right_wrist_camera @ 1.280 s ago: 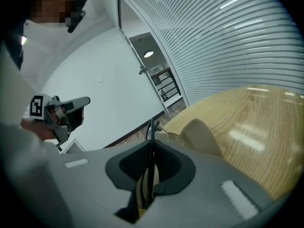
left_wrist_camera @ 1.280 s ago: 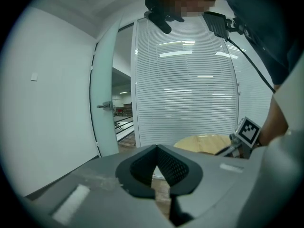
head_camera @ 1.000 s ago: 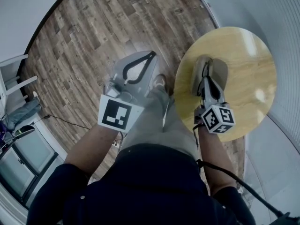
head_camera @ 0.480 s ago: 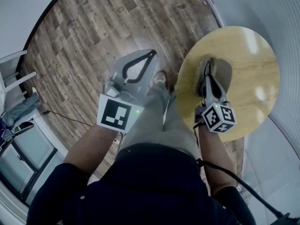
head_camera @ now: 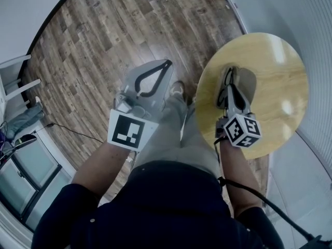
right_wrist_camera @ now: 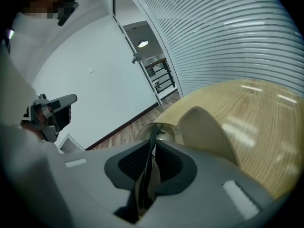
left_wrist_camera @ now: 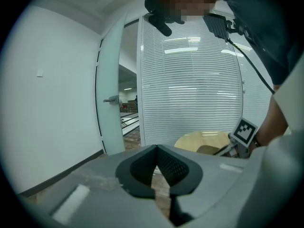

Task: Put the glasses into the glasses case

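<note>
Round wooden bench on a plank floor, blinds beside. One glasses case, one pair of glasses, pinched by the right tool; left tool closed, empty.

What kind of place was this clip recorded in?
Probably an office or meeting area: a blind-covered glass partition, a glass door beside it, and a round wooden table on wood-plank flooring.
</note>
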Demonstrator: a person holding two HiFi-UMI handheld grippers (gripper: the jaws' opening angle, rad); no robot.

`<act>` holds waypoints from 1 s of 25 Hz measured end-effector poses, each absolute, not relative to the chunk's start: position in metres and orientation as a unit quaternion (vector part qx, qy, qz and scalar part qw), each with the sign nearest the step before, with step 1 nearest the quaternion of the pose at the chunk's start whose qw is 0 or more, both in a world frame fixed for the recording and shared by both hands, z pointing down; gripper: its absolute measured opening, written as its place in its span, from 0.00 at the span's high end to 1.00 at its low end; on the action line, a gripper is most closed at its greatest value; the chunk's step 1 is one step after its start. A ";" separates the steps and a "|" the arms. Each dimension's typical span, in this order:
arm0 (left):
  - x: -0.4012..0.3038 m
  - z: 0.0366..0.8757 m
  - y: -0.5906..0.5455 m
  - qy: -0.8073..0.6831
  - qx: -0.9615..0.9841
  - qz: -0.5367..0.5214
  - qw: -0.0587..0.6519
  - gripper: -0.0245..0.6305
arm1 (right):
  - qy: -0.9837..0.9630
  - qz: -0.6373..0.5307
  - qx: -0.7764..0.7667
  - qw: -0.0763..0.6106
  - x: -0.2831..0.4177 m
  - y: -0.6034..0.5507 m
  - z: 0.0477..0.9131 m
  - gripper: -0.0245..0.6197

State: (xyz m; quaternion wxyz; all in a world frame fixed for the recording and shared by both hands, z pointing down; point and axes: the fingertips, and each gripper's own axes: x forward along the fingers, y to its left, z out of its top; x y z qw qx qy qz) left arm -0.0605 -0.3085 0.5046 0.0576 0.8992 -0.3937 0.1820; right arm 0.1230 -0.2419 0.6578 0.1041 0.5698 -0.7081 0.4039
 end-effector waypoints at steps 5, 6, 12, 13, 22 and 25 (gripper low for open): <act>-0.061 0.501 -0.309 -0.395 0.900 0.178 0.051 0.95 | -0.721 0.395 0.560 0.103 0.119 -0.245 0.650 0.85; -0.061 0.500 -0.309 -0.394 0.900 0.178 0.050 0.95 | -0.723 0.393 0.558 0.103 0.119 -0.246 0.649 0.85; -0.056 0.478 -0.295 -0.396 0.903 0.163 0.040 0.95 | -0.731 0.374 0.562 0.098 0.121 -0.232 0.624 0.82; -0.055 0.473 -0.293 -0.396 0.904 0.160 0.036 0.95 | -0.733 0.368 0.564 0.097 0.123 -0.231 0.619 0.82; -0.042 0.424 -0.282 -0.392 0.911 0.127 0.006 0.95 | -0.738 0.326 0.586 0.071 0.144 -0.224 0.559 0.83; -0.041 0.403 -0.276 -0.394 0.911 0.119 -0.006 0.95 | -0.743 0.306 0.592 0.062 0.150 -0.218 0.531 0.83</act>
